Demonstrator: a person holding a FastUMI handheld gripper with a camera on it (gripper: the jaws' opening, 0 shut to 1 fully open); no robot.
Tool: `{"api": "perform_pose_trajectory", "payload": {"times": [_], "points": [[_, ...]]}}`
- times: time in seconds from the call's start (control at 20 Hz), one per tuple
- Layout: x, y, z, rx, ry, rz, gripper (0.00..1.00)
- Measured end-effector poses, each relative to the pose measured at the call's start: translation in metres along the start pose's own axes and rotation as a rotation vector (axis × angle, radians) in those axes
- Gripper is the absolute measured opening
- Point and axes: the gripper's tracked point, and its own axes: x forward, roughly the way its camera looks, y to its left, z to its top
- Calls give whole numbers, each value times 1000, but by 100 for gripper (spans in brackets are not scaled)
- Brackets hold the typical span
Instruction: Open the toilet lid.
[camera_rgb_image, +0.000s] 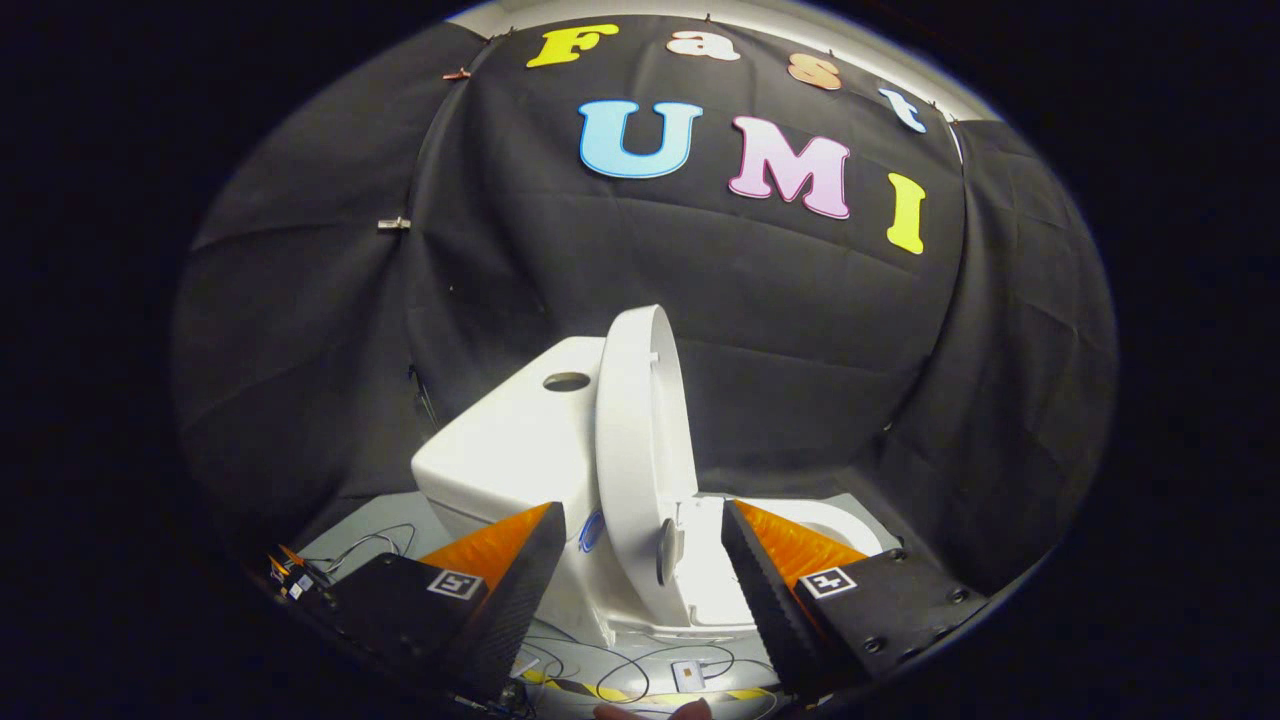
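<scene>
Nearest of all, the tongs (640, 575) stand with their two fingers (520, 580) spread wide apart, pinching nothing; each finger carries a small square marker on its upper face. Between the fingers and just ahead of them stands the toilet lid (640, 450), white and raised nearly upright, seen almost edge-on, with its lower edge dropping into the gap between the two tips. It touches neither finger as far as can be seen. Behind the lid sits the white cistern (520, 450), with a round hole (566, 381) in its top. Beside the lid, on the side away from the cistern, the white toilet bowl (840, 520) shows its curved rim just beyond one fingertip. Under the fingers, thin cables (620, 670) lie looped on the pale floor (350, 540), beside a strip of yellow-and-black tape (620, 693). Black cloth (700, 300) hangs behind the toilet.
</scene>
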Motion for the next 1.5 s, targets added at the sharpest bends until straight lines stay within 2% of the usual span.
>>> {"api": "perform_pose_trajectory", "payload": {"times": [0.6, 1.5], "points": [[-51, -51, 98, 53, -146, 19, 99], [-135, -204, 164, 149, -335, -59, 99]]}}
